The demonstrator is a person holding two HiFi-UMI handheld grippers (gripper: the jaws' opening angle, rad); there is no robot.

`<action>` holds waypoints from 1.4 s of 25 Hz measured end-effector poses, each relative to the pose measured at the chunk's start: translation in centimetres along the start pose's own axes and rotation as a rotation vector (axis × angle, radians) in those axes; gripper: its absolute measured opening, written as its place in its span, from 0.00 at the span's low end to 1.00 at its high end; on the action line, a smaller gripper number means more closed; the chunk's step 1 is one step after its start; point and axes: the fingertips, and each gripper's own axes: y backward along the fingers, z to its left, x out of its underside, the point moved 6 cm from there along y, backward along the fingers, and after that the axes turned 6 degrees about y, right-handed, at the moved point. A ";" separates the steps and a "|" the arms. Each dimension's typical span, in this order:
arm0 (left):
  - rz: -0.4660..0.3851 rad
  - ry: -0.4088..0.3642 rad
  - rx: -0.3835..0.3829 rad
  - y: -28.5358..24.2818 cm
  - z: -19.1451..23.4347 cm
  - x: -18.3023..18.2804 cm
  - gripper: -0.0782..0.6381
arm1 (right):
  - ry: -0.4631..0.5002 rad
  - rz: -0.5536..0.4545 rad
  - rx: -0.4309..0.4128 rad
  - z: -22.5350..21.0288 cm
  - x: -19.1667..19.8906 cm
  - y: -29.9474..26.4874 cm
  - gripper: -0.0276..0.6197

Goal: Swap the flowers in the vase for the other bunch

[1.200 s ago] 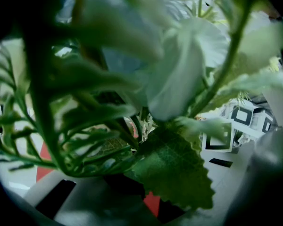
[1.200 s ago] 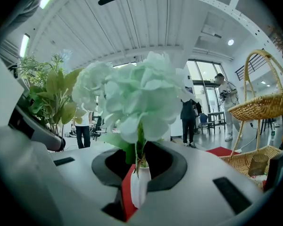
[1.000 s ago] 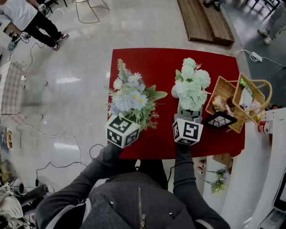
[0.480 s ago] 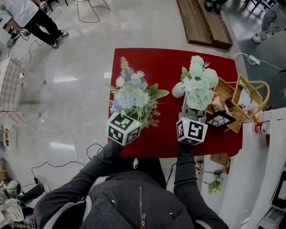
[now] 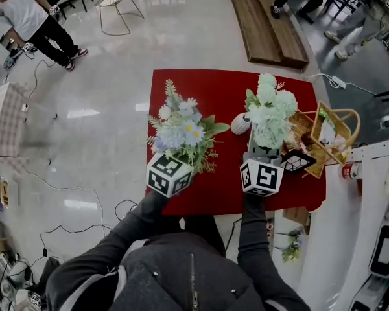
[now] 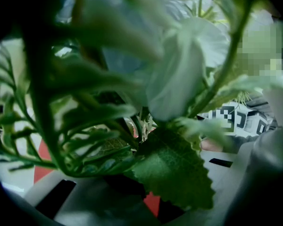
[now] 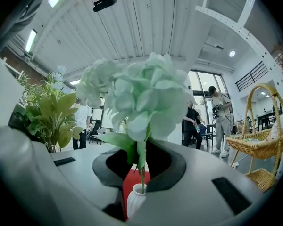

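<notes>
My right gripper (image 5: pixel 260 155) is shut on the stem of a mint-green hydrangea bunch (image 5: pixel 271 114), held up over the red table (image 5: pixel 207 88). In the right gripper view the stem (image 7: pixel 141 171) runs down between the jaws toward the neck of a small white vase (image 7: pixel 135 201); I cannot tell whether its tip is still inside. From the head view the vase (image 5: pixel 240 123) sits just left of the bunch. My left gripper (image 5: pixel 179 163) is shut on a blue-and-white bouquet (image 5: pixel 180 133) with green leaves, which fill the left gripper view (image 6: pixel 170 168).
A wicker basket (image 5: pixel 327 135) with small items stands at the table's right edge, close to the hydrangea, and shows again in the right gripper view (image 7: pixel 262 145). People stand on the floor beyond (image 7: pixel 220 121). A few loose flowers (image 5: pixel 289 249) lie on the floor by my right side.
The right gripper has lifted the hydrangea bunch, and the white vase that it hid now shows beside it. The left gripper with its bouquet has stayed put.
</notes>
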 end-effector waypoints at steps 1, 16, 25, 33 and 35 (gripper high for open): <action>-0.001 0.001 0.002 0.0 0.0 0.0 0.15 | 0.001 0.003 0.002 -0.1 -0.2 0.0 0.12; 0.004 0.002 0.026 -0.2 -0.3 0.1 0.15 | -0.019 -0.023 0.055 -1.8 -3.8 1.7 0.12; 0.011 -0.003 0.039 0.2 0.5 0.1 0.15 | 0.018 -0.044 0.084 -1.8 -6.1 2.9 0.12; 0.026 -0.011 0.065 -0.1 0.1 0.3 0.15 | -0.007 0.016 0.135 -2.2 -4.7 5.4 0.12; 0.031 -0.013 0.069 0.0 0.0 0.3 0.15 | -0.022 0.039 0.145 -1.9 -3.9 6.1 0.12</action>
